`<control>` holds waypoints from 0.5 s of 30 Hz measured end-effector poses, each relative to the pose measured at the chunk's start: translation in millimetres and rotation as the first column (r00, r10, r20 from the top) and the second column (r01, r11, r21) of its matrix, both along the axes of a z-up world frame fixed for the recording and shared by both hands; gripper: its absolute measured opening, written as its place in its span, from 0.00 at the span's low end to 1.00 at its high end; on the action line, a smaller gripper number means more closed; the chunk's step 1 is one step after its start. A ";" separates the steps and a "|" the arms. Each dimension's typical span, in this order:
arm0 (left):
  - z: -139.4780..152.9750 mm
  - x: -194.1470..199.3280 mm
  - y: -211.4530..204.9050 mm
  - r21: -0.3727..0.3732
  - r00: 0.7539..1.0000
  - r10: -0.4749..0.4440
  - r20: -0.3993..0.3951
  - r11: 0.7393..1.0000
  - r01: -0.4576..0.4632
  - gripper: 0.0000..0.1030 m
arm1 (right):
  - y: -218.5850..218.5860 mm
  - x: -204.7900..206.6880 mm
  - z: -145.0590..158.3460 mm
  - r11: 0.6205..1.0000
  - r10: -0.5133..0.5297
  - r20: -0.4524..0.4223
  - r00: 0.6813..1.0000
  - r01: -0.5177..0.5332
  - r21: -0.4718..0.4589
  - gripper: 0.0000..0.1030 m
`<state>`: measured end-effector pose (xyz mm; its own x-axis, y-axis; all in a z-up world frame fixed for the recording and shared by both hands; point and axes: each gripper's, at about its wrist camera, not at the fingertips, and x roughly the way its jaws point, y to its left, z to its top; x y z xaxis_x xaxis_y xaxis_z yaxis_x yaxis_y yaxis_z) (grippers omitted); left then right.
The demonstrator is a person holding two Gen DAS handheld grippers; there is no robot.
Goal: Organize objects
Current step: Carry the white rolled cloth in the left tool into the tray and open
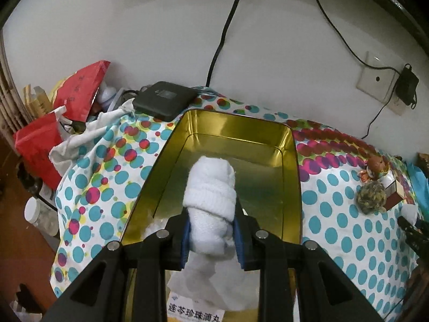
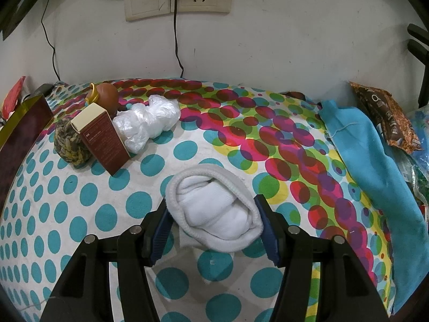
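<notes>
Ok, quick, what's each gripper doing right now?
Left gripper: shut on a rolled white sock, over the gold tin.
Right gripper: shut on a white sock bundle on the dotted cloth.

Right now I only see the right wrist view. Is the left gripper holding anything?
Observer: Yes, the left gripper has its jaws shut on a rolled white sock.
Operator: Where is it?
Observer: Over the open gold tin.
Operator: Is there room in there for the second sock between my right gripper's jaws?
Observer: Likely; the tin's far half is bare.
</notes>
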<state>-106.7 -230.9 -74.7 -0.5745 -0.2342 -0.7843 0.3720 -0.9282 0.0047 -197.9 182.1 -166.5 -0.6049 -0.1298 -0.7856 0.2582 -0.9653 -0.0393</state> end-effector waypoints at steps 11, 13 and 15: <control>-16.2 -24.9 -1.1 -0.011 0.998 -0.009 0.064 1.000 0.010 0.28 | -0.9 -0.1 -0.2 1.000 -0.002 -0.002 1.000 0.002 0.005 0.55; -19.5 -28.0 -2.3 -0.016 0.997 -0.008 0.082 1.000 0.009 0.28 | -0.8 -0.1 -0.2 1.000 -0.002 -0.001 1.000 0.002 0.005 0.56; -22.3 -28.8 -4.5 -0.012 0.996 0.001 0.090 1.000 0.000 0.29 | -0.8 -0.1 -0.3 1.000 -0.002 -0.002 1.000 0.002 0.005 0.56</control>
<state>-135.5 -235.4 -97.0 -0.5015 -0.2436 -0.8302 0.3696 -0.9279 0.0490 -198.0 181.3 -166.8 -0.6065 -0.1244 -0.7853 0.2563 -0.9656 -0.0450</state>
